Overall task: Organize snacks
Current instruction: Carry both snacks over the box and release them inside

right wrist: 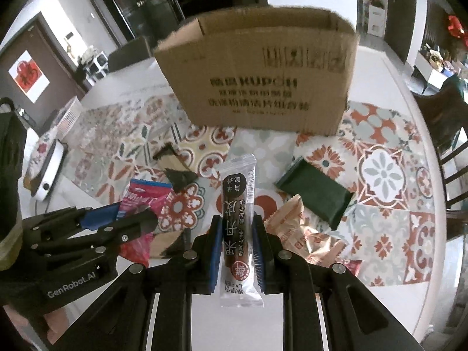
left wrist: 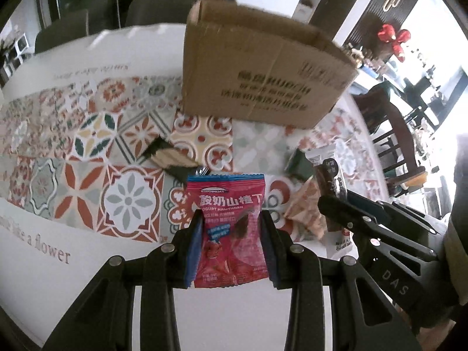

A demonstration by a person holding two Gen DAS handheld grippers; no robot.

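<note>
My left gripper (left wrist: 231, 222) is shut on a red yogurt hawthorn packet (left wrist: 231, 234), held upright above the tablecloth. My right gripper (right wrist: 236, 228) is shut on a long clear stick pack with a brown fruit strip (right wrist: 237, 222). An open cardboard box (left wrist: 257, 70) stands on the table beyond both grippers, its printed side facing me (right wrist: 263, 82). In the right wrist view the left gripper (right wrist: 137, 219) shows at the lower left with the red packet (right wrist: 140, 201) in it. The right gripper (left wrist: 336, 201) appears at the right of the left wrist view.
Loose snacks lie on the patterned tablecloth (right wrist: 380, 175): a dark green packet (right wrist: 316, 193), orange-and-white wrapped pieces (right wrist: 295, 231), and a tan-and-black packet (right wrist: 172, 163). A white appliance (right wrist: 44, 169) sits at the table's left edge. Dark chairs (left wrist: 395, 134) stand around.
</note>
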